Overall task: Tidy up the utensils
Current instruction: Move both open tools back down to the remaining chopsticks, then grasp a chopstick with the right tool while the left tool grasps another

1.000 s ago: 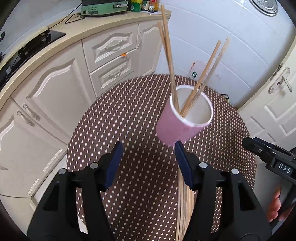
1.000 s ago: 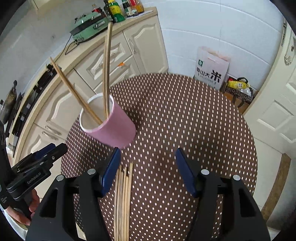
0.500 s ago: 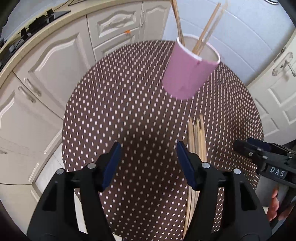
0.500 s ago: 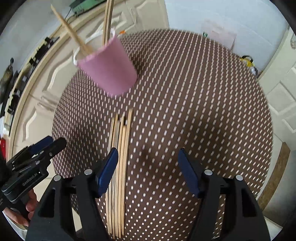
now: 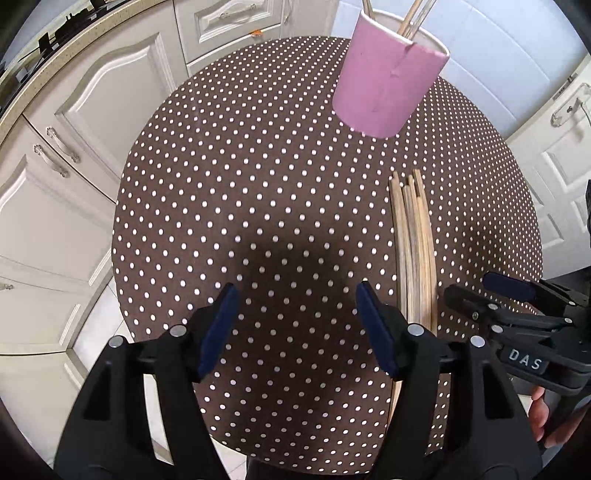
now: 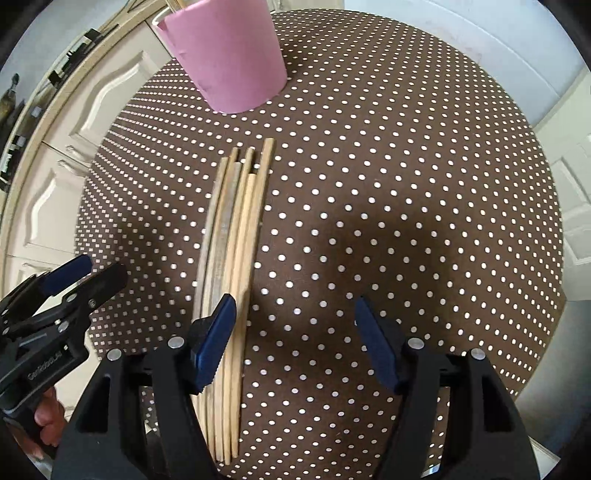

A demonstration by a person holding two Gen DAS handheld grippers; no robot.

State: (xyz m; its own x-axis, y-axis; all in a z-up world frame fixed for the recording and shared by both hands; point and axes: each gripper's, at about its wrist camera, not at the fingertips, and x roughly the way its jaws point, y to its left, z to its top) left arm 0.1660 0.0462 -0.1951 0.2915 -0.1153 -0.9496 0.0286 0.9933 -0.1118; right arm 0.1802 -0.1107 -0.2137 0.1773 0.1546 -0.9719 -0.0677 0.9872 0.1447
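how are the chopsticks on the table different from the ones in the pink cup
The chopsticks on the table lie flat, side by side in a bundle; the chopsticks in the pink cup stand leaning apart. The bundle holds more sticks and shows full length; the pink cup hides its sticks' lower ends. Both sets look like plain light wood.

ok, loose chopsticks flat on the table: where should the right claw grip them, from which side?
From above, mid-length, claw fingers straddling the chopsticks crosswise. They lie flat, side by side, pointing at the pink cup; the open right claw sits just beside them.
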